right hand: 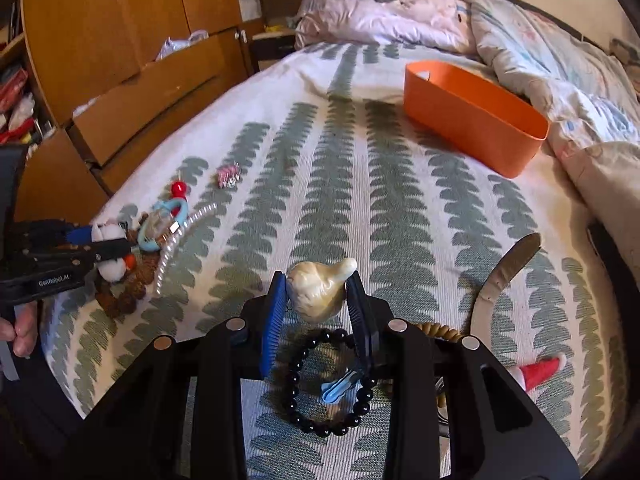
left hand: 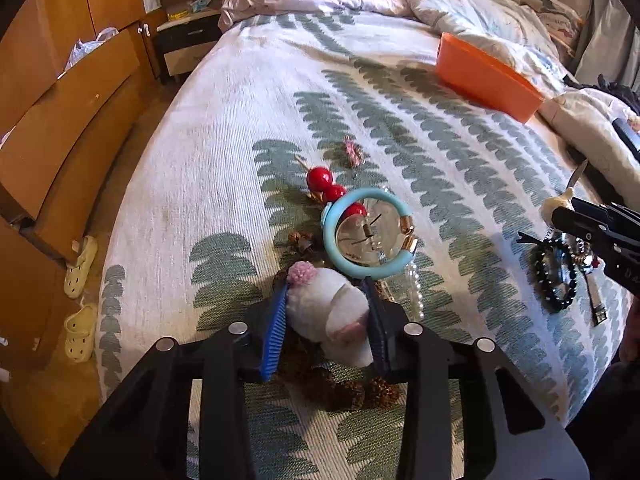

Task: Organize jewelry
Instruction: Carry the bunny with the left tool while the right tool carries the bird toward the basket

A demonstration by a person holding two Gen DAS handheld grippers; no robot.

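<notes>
My left gripper [left hand: 328, 304] is shut on a white plush charm [left hand: 332, 316] with a pink pompom, held just above the bed. In front of it lie a light blue bangle [left hand: 366, 236], red beads [left hand: 320, 178], a pearl string [left hand: 414, 288] and a small pink clip [left hand: 353, 152]. My right gripper [right hand: 318, 296] is shut on a cream bird-shaped ornament [right hand: 320, 286]. Under it lie a black bead bracelet [right hand: 328, 384] and a blue clip [right hand: 340, 388]. The orange box [right hand: 472, 116] stands at the far right of the bed.
The bed has a white cover [right hand: 280, 152] with a green leaf pattern. A rumpled duvet [right hand: 400, 12] lies at the back. Wooden drawers [left hand: 60, 112] stand left of the bed, with slippers [left hand: 80, 264] on the floor. A grey strap [right hand: 500, 276] and a red item [right hand: 540, 372] lie at right.
</notes>
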